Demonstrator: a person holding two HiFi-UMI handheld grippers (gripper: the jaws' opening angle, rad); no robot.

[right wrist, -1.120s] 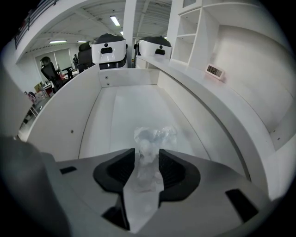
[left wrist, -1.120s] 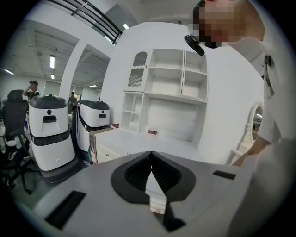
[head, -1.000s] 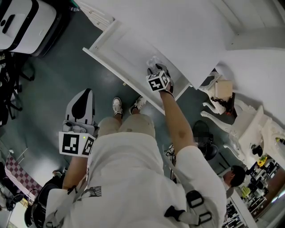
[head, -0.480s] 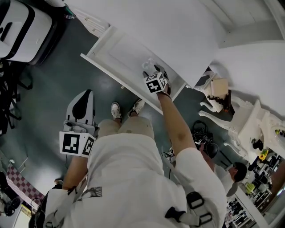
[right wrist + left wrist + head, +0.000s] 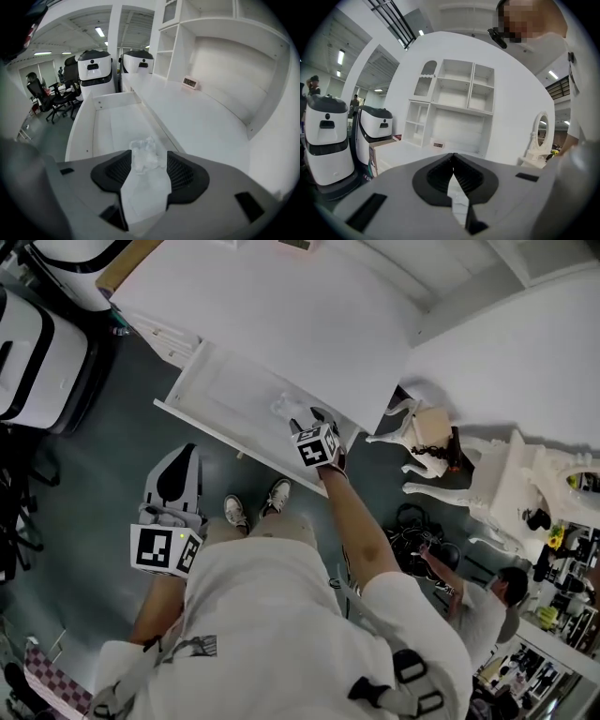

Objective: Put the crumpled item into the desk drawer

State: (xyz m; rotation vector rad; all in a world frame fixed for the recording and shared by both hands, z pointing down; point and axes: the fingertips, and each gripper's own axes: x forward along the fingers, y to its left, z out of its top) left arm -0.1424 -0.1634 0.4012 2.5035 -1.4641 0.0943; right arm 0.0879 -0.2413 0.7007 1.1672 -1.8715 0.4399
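The crumpled item (image 5: 144, 153), a wad of clear, whitish film, lies on the floor of the open white desk drawer (image 5: 105, 126). In the head view the crumpled item (image 5: 285, 409) rests near the drawer's (image 5: 220, 395) right end. My right gripper (image 5: 145, 164) hangs just over it. Its jaws are apart and closing, with the wad's near edge between the tips and the pads not pressing on it. In the head view my right gripper (image 5: 305, 423) is over the drawer. My left gripper (image 5: 176, 454) hangs low at the left over the floor; its jaws (image 5: 453, 158) are shut and empty.
The white desk top (image 5: 281, 306) with a small clock (image 5: 190, 83) and shelves lies beyond the drawer. White machines (image 5: 28, 324) stand at the left, office chairs (image 5: 49, 101) behind them. A white ornate stool (image 5: 427, 442) and a person (image 5: 487, 601) are at the right.
The head camera has swung, so the drawer sits lower and further left in view. The right gripper has drawn back slightly from the wad, which now lies free in the drawer. The left gripper is unmoved.
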